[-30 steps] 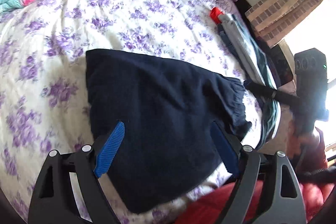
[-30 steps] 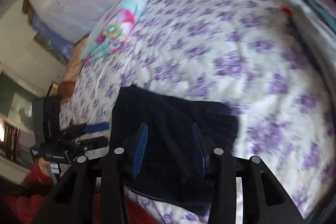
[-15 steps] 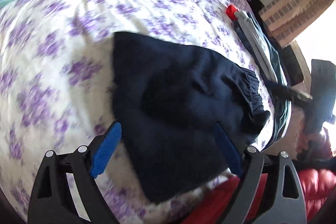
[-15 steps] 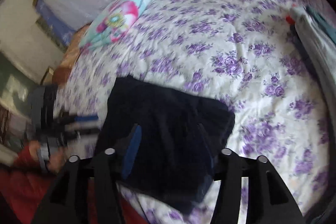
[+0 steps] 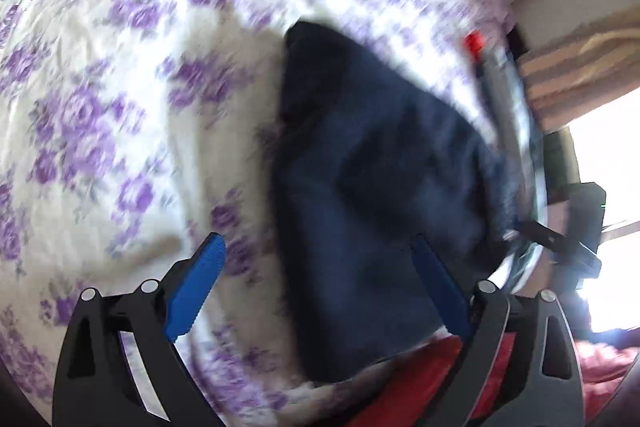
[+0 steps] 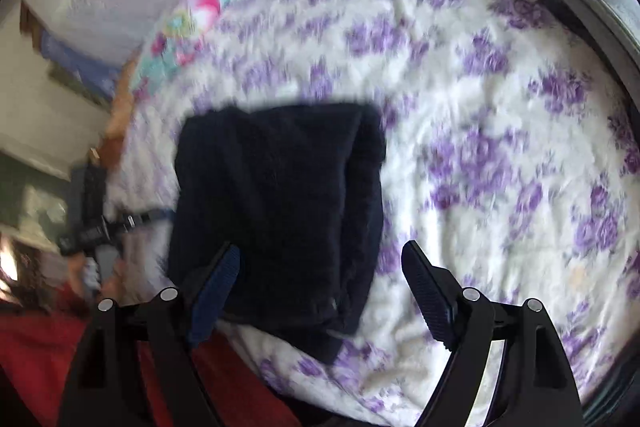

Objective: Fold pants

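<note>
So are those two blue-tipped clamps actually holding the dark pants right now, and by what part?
Neither holds anything. The left gripper and right gripper are both opening, their pads clear of the folded pants lying loose on the bedspread.

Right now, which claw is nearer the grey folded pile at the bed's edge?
Right. The right claw is beside the pile; the left claw is across the pants. Both are opening, gripping nothing.

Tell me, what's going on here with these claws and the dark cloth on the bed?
A person holds a claw in each hand over a bed with a purple-flowered cover. Dark navy pants lie on it, folded into a compact bundle. The left claw and the right claw are both opening, and neither grips the cloth. The pictures are blurred.
</note>
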A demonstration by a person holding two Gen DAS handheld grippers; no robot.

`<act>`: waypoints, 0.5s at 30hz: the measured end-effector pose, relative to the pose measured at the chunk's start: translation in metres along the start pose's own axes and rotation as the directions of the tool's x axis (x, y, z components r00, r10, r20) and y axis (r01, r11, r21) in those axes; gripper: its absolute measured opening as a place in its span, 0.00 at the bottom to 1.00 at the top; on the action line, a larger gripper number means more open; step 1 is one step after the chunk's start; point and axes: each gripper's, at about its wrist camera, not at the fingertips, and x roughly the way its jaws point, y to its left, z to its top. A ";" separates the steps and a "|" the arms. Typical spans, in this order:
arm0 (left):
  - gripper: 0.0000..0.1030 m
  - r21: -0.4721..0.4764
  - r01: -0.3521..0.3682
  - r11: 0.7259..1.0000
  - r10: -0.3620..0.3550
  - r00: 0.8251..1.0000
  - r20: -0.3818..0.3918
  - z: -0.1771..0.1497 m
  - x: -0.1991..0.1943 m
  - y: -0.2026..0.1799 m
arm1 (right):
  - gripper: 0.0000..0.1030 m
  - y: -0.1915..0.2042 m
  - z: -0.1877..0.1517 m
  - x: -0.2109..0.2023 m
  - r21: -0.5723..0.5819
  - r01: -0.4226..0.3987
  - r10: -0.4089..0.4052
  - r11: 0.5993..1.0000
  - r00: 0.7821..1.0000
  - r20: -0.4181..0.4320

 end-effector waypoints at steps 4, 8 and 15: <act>0.89 -0.052 0.009 0.999 -0.008 1.000 0.029 0.020 0.004 0.008 | 0.82 -0.028 0.019 0.001 0.156 -0.127 0.114 0.980 0.990 0.085; 0.89 -0.037 0.017 0.999 -0.016 0.999 0.035 0.031 0.008 -0.001 | 0.82 -0.025 0.026 0.019 0.119 -0.105 0.100 0.987 0.994 0.048; 0.89 0.065 -0.105 0.992 0.105 0.994 0.005 0.044 0.037 -0.034 | 0.89 -0.020 0.024 0.072 0.020 -0.063 0.064 0.998 0.994 -0.088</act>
